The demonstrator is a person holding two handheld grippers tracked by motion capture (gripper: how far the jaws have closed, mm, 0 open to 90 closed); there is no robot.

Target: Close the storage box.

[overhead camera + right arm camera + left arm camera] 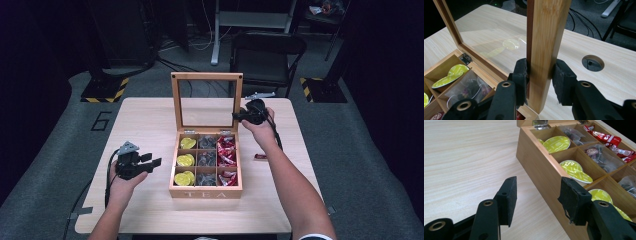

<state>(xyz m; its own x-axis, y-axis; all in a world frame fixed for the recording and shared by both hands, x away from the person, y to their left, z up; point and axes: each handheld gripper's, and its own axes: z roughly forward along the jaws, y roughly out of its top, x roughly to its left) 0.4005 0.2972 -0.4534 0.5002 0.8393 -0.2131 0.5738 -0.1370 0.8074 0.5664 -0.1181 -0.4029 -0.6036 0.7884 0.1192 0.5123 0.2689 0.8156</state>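
Nearest the camera, the left gripper [150,163] hangs just beside the left wall of the wooden tea box [205,191] with its jaws open and nothing between them; the box stands at the middle of the bench [145,120], its nine compartments filled with yellow capsules [185,160], grey sachets [206,159] and red packets [227,150]. Farther back, the right gripper [236,116] has its jaws around the right upright of the glass-paned lid [544,37], which stands raised on its hinges; in the right gripper view one pad [520,75] presses the wood while the other sits close against it, so the hold looks real but narrow. A thin bite on smooth wood could slip, and the lid might then drop onto the open box, rattling the pane or catching a packet that sits proud of its compartment. Because the left hand is not touching the box, a pull on the lid could also drag or tip the whole box across the bench. One small red packet [259,156] lies loose on the bench to the right, where a sliding box might sweep it aside.
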